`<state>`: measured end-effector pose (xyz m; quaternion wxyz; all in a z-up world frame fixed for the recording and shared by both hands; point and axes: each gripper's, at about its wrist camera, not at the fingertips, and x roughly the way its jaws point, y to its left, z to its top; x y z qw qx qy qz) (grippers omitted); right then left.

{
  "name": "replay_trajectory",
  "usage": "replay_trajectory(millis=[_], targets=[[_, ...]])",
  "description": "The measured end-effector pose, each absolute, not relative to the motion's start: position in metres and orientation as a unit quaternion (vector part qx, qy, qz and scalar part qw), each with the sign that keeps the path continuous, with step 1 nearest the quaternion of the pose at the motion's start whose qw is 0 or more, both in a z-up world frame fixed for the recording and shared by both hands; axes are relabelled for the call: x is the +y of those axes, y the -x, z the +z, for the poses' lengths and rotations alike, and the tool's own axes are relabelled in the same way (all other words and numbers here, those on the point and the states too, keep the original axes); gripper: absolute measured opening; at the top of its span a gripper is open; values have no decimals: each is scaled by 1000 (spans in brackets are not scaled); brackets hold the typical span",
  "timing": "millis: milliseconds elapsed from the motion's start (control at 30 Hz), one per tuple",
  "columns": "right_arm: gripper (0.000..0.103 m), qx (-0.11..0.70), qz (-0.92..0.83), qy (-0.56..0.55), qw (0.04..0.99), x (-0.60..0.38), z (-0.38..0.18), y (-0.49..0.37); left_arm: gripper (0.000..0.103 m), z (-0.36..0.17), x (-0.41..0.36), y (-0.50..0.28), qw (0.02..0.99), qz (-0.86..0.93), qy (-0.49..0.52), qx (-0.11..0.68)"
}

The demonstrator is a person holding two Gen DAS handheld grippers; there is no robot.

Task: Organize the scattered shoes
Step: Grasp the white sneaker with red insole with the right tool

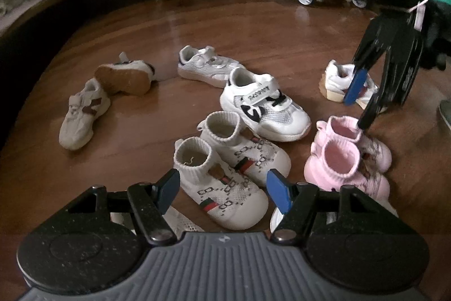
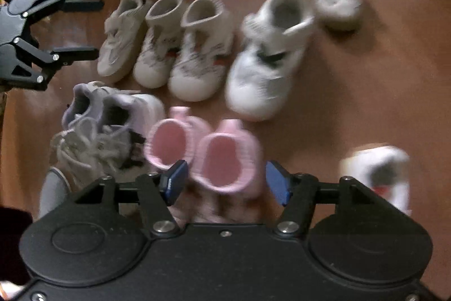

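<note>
Right claw: your right claw (image 2: pixel 227 182) hangs just above the pink pair (image 2: pixel 203 148), jaws spread and holding nothing; no pad touches the pink cuffs below it.
Left claw: your left claw (image 1: pixel 224 189) is also spread and empty, poised over the patterned white pair (image 1: pixel 228 168).
Done, pink pair: the two pink shoes sit side by side directly under your right claw, toes the same way. I judge that pair as placed.
Done, patterned pair: the two sock-collared shoes with red and green stripes stand together just ahead of your left claw, lined up.
Done, row: in the right wrist view a white strap shoe (image 2: pixel 121 35) stands beside that pair on the left, and a grey-laced pair (image 2: pixel 104 131) lies left of the pink shoes, close together though blurred.
Half done: the white shoe with black trim (image 1: pixel 265 106) rests just beyond the patterned pair, angled off the row.
Left to do: well ahead of your left claw, a beige shoe (image 1: pixel 83 114), an overturned shoe (image 1: pixel 124 76) showing its tan sole, and a white mesh shoe (image 1: pixel 205 65) lie scattered. A white and red shoe (image 1: pixel 338 82) sits behind your right claw's fingers, alone.
Progress: roughly half, by my reading.
</note>
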<state>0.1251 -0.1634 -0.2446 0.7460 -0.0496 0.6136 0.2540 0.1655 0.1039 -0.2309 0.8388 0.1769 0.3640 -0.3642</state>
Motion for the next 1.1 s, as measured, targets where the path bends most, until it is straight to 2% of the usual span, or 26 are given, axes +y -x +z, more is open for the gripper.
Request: replay_trajectory(millis=[133, 233, 400, 633, 733, 833, 1100], targets=[[63, 617, 212, 69, 754, -223, -244, -166, 67, -233, 106, -176, 848, -343, -126, 384], [63, 608, 192, 79, 766, -271, -237, -166, 67, -234, 106, -188, 853, -324, -74, 402], [63, 597, 172, 60, 781, -296, -257, -173, 67, -239, 105, -205, 854, -299, 15, 426], [62, 598, 185, 47, 779, -316, -289, -180, 67, -243, 109, -226, 875, -221, 80, 423], [61, 597, 202, 56, 775, -319, -301, -183, 67, -239, 109, -242, 892, -170, 65, 415], [52, 603, 211, 48, 768, -329, -307, -187, 67, -234, 107, -276, 902, -141, 30, 407], [52, 600, 231, 15, 766, -343, -310, -194, 67, -221, 87, -407, 897, -102, -86, 422]])
